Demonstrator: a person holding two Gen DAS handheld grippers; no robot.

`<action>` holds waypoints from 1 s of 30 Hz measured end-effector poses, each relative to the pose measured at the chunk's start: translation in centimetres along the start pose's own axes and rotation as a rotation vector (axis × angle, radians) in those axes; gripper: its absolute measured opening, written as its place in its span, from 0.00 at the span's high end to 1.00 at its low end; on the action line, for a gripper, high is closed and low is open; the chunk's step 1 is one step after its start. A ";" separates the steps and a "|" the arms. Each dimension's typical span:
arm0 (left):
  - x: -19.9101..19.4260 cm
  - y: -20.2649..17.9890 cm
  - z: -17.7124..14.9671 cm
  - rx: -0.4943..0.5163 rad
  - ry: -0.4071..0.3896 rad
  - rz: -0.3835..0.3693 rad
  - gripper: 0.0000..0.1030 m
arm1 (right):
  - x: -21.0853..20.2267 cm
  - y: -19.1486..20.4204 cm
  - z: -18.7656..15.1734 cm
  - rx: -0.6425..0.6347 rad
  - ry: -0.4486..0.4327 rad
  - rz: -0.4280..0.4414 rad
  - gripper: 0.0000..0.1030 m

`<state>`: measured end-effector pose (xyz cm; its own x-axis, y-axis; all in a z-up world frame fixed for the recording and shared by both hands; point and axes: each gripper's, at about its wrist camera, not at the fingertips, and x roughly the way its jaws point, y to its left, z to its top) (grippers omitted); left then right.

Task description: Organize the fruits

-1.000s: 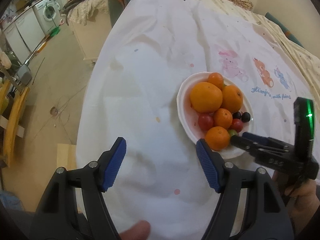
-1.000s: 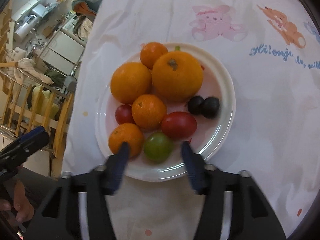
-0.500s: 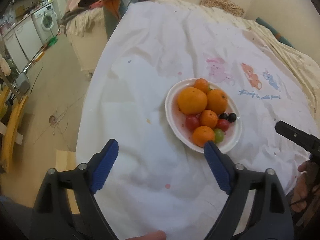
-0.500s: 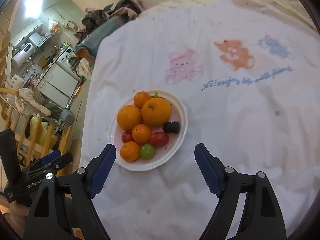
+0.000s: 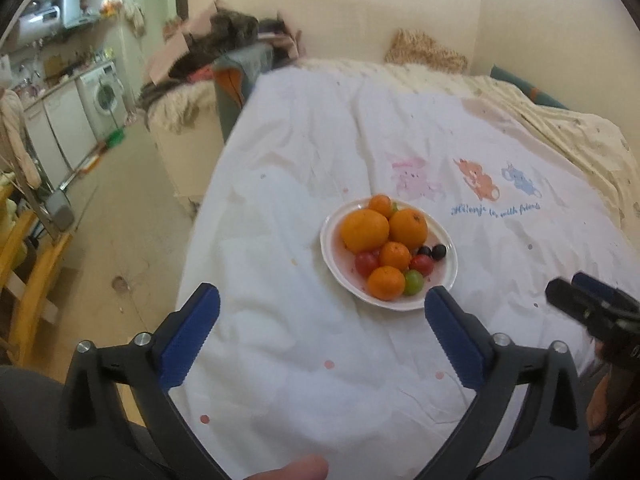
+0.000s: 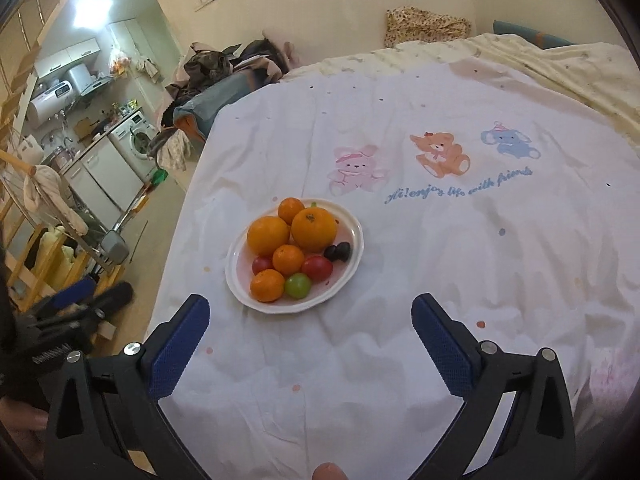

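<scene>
Left wrist view: we see the fruit plate (image 5: 448, 280) on the tabletop (image 5: 280, 340), near its left edge. Left gripper (image 5: 322, 338) and right gripper (image 6: 310, 346) both empty, jaws opening wide, short of the plate.

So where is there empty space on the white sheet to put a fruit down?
The white sheet is bare right of the plate, below the blue writing. It is bare too between the plate and the near edge, and far beyond the pink bunny print. The plate itself is crowded with oranges and tomatoes.
</scene>
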<state>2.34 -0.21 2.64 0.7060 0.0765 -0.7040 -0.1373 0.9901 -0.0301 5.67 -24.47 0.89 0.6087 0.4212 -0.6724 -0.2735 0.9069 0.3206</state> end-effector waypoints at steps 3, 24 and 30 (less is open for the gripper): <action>0.1 0.0 -0.5 0.003 -0.002 -0.010 0.01 | -0.1 0.3 -0.9 -0.010 -0.017 -0.027 0.00; 0.7 -1.3 -1.5 0.017 0.018 -0.038 0.01 | 0.4 0.9 -1.1 -0.038 -0.039 -0.081 0.00; 0.7 -1.1 -1.5 0.010 0.022 -0.035 0.01 | 0.4 0.9 -1.1 -0.038 -0.041 -0.082 0.00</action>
<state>1.97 -1.39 1.12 0.6949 0.0391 -0.7180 -0.1053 0.9933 -0.0478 4.80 -23.47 0.15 0.6597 0.3454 -0.6674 -0.2488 0.9384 0.2397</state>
